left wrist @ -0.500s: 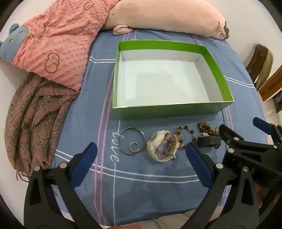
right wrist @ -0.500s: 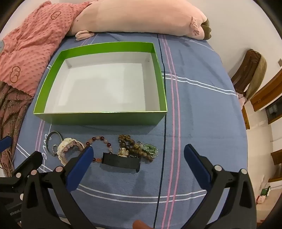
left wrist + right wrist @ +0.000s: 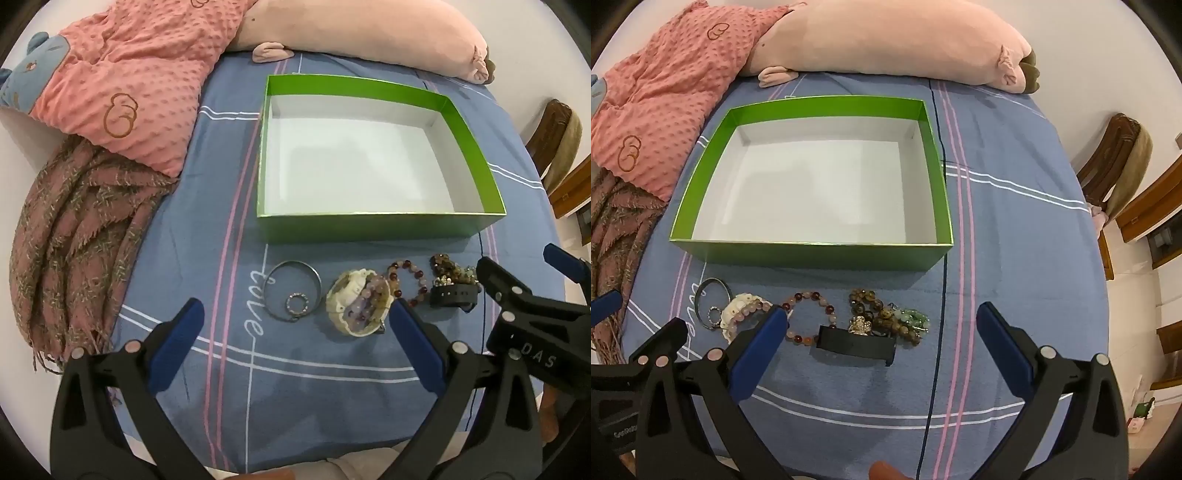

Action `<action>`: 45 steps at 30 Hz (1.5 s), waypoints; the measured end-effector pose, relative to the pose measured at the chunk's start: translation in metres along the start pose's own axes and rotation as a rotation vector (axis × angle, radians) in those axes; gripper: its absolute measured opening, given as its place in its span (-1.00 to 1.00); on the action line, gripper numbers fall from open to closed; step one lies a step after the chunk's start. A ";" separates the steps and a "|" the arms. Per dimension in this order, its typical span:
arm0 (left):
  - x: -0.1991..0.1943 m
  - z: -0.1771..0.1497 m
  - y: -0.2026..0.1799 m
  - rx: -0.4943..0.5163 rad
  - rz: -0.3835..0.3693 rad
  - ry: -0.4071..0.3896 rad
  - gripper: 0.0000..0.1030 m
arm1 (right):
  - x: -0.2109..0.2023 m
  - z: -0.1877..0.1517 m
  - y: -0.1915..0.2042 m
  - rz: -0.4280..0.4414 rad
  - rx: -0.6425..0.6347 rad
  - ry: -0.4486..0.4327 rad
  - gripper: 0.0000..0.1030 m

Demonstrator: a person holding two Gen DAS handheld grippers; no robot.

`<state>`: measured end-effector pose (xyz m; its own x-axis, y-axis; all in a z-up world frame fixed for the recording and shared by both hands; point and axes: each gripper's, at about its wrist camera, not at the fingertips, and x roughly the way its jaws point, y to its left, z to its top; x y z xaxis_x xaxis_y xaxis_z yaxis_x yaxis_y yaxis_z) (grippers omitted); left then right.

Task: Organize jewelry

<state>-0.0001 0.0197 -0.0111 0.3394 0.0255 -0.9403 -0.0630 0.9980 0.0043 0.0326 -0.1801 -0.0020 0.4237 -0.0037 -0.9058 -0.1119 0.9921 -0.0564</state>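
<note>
The left claw [image 3: 295, 332] stands wide with nothing between its blue pads, tipped steeply down over the blue striped bedsheet [image 3: 207, 229]; just ahead of it lie a silver bangle [image 3: 293, 291] with a small sparkly ring [image 3: 296, 305] inside its loop, and beside that a cream bracelet [image 3: 357, 308] heaped with pale purple beads. The right claw [image 3: 881, 332] is likewise spread wide and empty; between its pads, on the sheet, rests a black band [image 3: 857, 346], touching a red-and-pink bead bracelet [image 3: 809, 317] on one side and a tangle of brown beads [image 3: 875, 314] on the other (a green-bead piece [image 3: 912, 319] seems knotted into that tangle, though the view is too cramped to tell where one ends). All the jewelry sits in a row on the bed, outside the box; beyond it stands the green box [image 3: 812, 254], open, white inside, nothing in it. Farther off are a pink dotted blanket [image 3: 122, 85], a fringed scarf [image 3: 74, 236] and a long pink plush [image 3: 886, 40] along the far edge.
</note>
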 end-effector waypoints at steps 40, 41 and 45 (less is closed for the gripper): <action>-0.005 -0.005 0.000 -0.009 -0.004 -0.007 0.96 | -0.008 -0.006 0.004 -0.005 -0.006 -0.003 0.97; -0.005 -0.005 0.001 -0.009 -0.004 -0.007 0.96 | -0.008 -0.006 0.004 -0.005 -0.006 -0.003 0.97; -0.005 -0.005 0.001 -0.009 -0.005 -0.006 0.96 | -0.008 -0.006 0.003 -0.005 -0.005 -0.003 0.97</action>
<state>-0.0068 0.0201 -0.0079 0.3458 0.0210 -0.9381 -0.0699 0.9975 -0.0034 0.0235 -0.1775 0.0030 0.4266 -0.0081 -0.9044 -0.1144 0.9914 -0.0629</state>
